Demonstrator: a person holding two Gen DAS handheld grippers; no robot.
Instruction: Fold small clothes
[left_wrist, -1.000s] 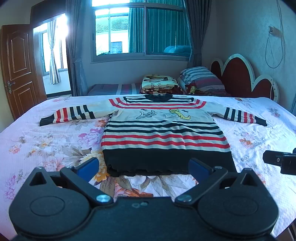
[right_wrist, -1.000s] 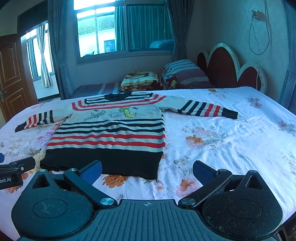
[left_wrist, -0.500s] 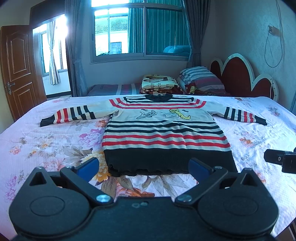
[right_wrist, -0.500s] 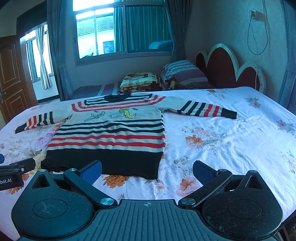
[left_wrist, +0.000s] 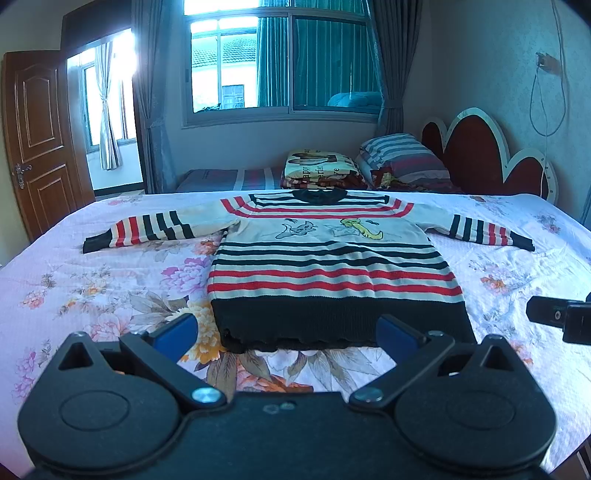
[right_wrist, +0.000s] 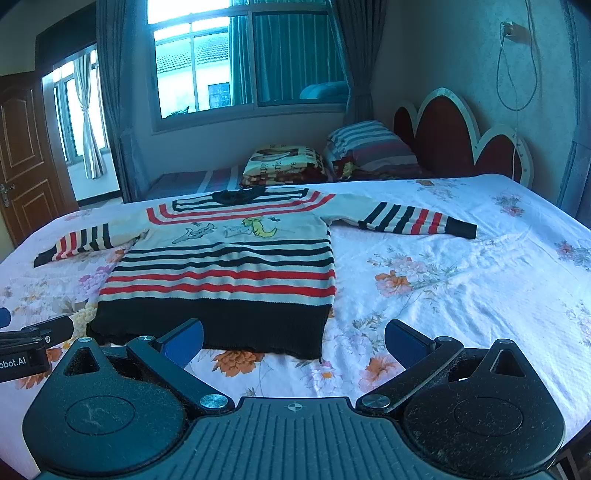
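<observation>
A small striped sweater (left_wrist: 328, 266), cream with red and black bands and a black hem, lies flat and face up on the bed with both sleeves spread out. It also shows in the right wrist view (right_wrist: 225, 269). My left gripper (left_wrist: 288, 332) is open and empty, just short of the black hem. My right gripper (right_wrist: 295, 339) is open and empty, near the hem's right corner. Each gripper shows at the edge of the other's view.
The bed has a floral sheet (left_wrist: 92, 288) with bare sheet on both sides of the sweater (right_wrist: 461, 280). Pillows and a folded blanket (left_wrist: 325, 170) lie at the far side by a red headboard (left_wrist: 480, 155). A door (left_wrist: 37, 140) stands at the left.
Both grippers have crept slightly closer to the sweater's hem. Nothing else has moved.
</observation>
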